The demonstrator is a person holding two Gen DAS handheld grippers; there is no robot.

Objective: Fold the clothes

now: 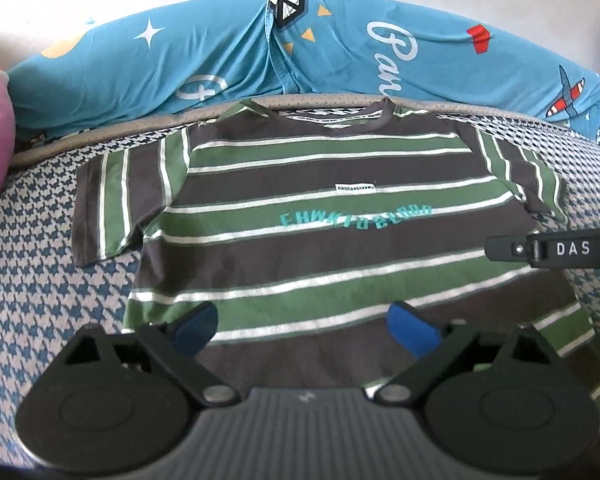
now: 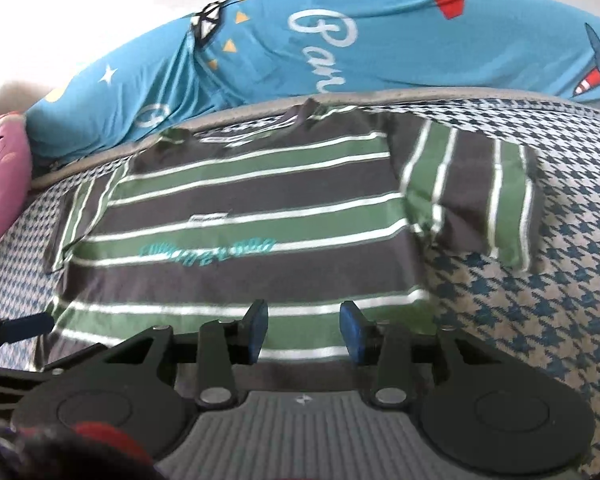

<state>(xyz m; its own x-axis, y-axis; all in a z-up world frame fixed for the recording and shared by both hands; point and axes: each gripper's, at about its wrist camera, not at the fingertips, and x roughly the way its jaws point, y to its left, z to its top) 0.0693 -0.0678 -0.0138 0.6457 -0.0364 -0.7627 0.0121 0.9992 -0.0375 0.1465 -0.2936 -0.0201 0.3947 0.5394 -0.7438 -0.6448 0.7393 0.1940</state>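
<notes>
Left wrist view: green, grey and white striped cotton T-shirt (image 1: pixel 300 216) lying flat ahead of left gripper (image 1: pixel 302 326), jaws spread, empty; collar pointing away, long axis running fore-aft.

Right wrist view: right gripper (image 2: pixel 303 332) hovering released over hem. Likely light, limp; pinch hem corners or shoulders.

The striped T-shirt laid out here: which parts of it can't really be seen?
- T-shirt bottom hem: left wrist view, hidden behind the left gripper.
- Teal lettering: right wrist view, too blurred to read.
- Bottom hem again: right wrist view, behind the right gripper.
</notes>
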